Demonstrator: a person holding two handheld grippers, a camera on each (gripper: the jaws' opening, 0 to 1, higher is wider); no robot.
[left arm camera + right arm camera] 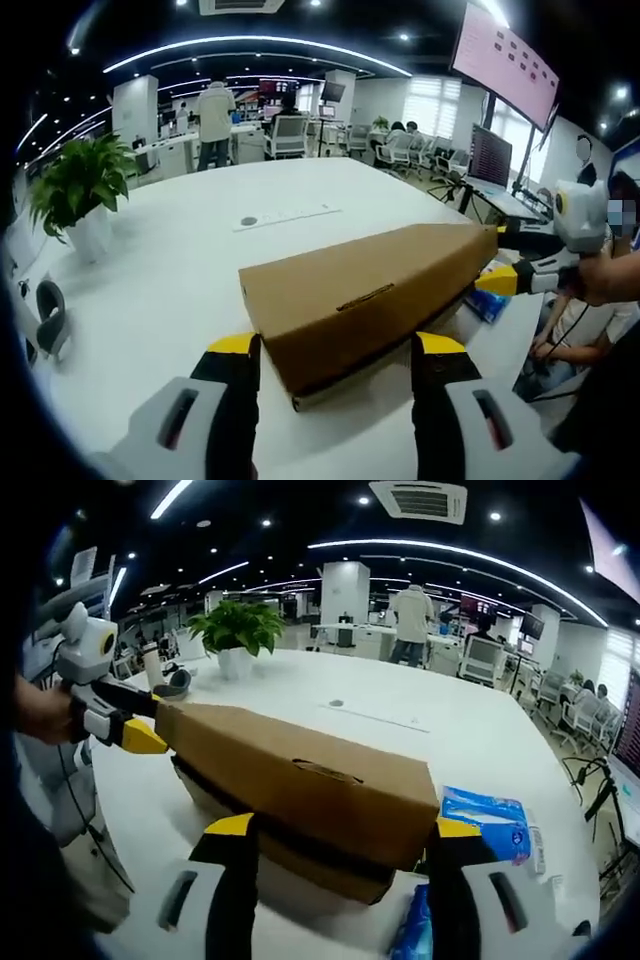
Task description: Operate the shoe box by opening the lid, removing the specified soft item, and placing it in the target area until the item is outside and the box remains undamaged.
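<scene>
Shoe box [370, 295] mid-frame on the white table [170, 270], lid [300, 770] lifted at a tilt but not yet off. Left gripper [338, 362] and right gripper [340, 845] spread wide at opposite ends, clamping nothing. Soft item yet to come out; blue packets [487, 823] lower right, identity unclear

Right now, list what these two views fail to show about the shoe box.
- Inside the shoe box: hidden by its lid in both views.
- Soft item: unseen, under the lid.
- Left tongs grip: box end between the tips hides any contact.
- Right tongs: same.
</scene>
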